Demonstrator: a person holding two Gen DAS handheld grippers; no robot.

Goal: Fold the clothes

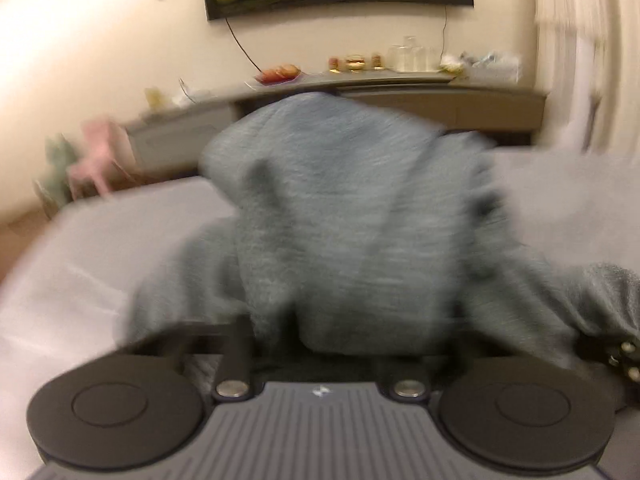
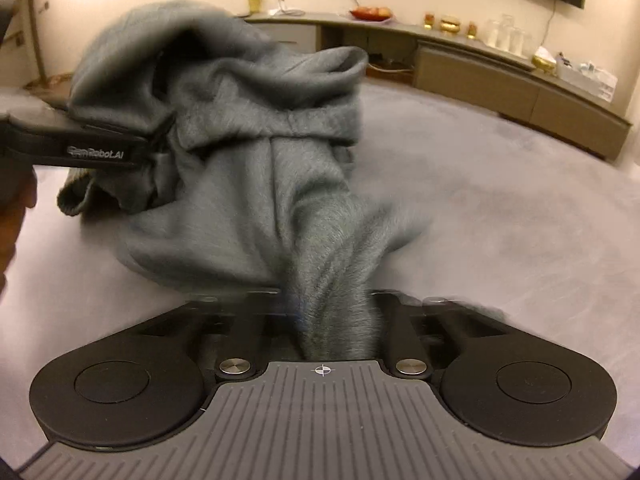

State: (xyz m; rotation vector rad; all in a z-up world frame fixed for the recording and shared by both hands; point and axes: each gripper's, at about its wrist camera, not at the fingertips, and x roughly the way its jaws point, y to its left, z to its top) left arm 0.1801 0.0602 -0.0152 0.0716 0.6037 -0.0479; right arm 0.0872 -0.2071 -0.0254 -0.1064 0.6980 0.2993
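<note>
A grey fleece garment is held bunched above the pale grey bed surface. Fabric is clamped by the right gripper and by the left gripper; both views are motion-blurred.

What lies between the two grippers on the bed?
In the right wrist view, only the grey garment spans from the right gripper to the left gripper; both hold it above the bed.

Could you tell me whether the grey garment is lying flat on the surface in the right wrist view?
No, the grey garment is bunched and lifted, pinched by the right gripper and the left gripper.
</note>
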